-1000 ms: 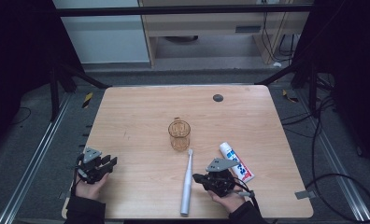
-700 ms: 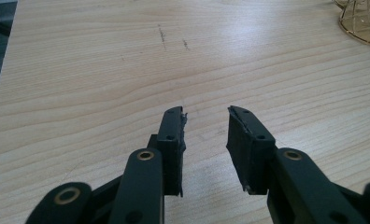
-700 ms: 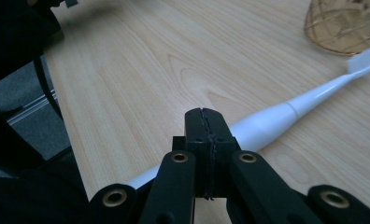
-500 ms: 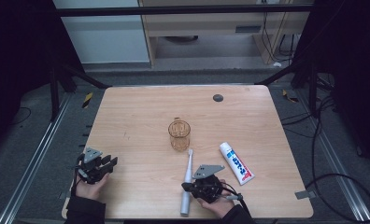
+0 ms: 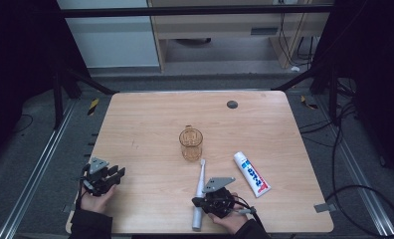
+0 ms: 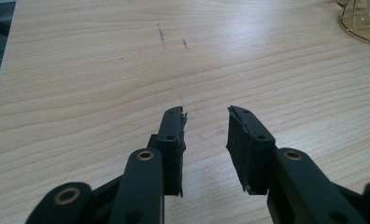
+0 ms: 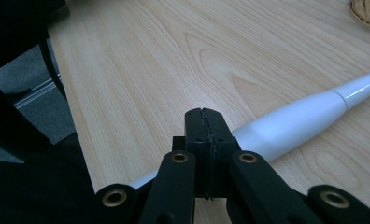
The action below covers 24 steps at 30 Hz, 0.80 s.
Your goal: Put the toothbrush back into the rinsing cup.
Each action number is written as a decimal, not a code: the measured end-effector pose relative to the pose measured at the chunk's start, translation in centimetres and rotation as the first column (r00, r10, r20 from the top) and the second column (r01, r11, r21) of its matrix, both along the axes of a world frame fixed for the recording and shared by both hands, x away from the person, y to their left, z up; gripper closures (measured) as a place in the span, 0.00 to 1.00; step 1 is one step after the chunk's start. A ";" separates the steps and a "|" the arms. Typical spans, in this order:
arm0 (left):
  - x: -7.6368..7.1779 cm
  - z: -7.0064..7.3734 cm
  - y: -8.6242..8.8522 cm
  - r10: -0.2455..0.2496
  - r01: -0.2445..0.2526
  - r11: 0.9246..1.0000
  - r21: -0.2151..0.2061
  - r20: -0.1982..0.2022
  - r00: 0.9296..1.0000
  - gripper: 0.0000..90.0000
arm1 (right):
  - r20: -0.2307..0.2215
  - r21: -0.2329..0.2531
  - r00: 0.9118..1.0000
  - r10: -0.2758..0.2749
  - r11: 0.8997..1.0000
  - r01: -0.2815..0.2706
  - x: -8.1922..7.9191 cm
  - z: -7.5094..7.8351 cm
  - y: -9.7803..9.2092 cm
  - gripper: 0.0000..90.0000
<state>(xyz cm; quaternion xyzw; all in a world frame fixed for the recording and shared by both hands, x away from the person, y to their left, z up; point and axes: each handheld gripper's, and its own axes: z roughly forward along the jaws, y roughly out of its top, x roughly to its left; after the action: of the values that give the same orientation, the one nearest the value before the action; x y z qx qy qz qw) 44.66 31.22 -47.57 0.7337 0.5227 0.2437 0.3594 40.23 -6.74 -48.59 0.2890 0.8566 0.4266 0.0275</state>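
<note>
Right gripper (image 5: pixel 201 201): moved from toothpaste (image 5: pixel 251 174) to toothbrush (image 5: pixel 199 193), jaws pressed together above its handle, nothing gripped. Left gripper (image 5: pixel 116 174): unmoved, jaws apart. Toothbrush pickup seems next.

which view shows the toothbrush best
The high view: the white toothbrush lies whole on the table, head toward the amber cup, beside the right gripper. The right gripper view shows its handle crossing behind the closed fingers.
</note>
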 end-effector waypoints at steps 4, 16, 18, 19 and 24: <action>0.0 0.0 -0.1 0.000 0.000 1.000 0.000 0.001 1.000 0.73 | -0.001 -0.001 1.000 -0.003 1.000 0.003 0.0 0.0 -0.1 1.00; 0.0 0.0 0.0 -0.001 0.001 1.000 0.002 0.000 1.000 0.73 | -0.013 -0.002 1.000 0.021 1.000 -0.021 -0.2 -0.1 0.2 1.00; 0.0 0.0 0.0 0.000 0.000 1.000 0.003 -0.001 1.000 0.73 | -0.015 -0.001 1.000 0.022 1.000 -0.022 -0.2 -0.1 0.2 1.00; 0.0 0.0 0.0 -0.001 0.001 1.000 0.003 -0.001 1.000 0.73 | -0.018 0.002 1.000 0.021 1.000 -0.021 -0.2 -0.1 0.1 1.00; 0.0 0.0 0.0 0.001 -0.001 1.000 0.001 0.000 1.000 0.73 | -0.017 -0.003 1.000 0.021 1.000 -0.021 -0.2 0.0 0.0 1.00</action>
<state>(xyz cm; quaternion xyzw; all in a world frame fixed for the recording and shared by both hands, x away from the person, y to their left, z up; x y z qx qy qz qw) 44.66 31.19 -47.58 0.7336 0.5230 0.2440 0.3589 40.02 -6.73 -48.63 0.2837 0.8604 0.4231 0.0160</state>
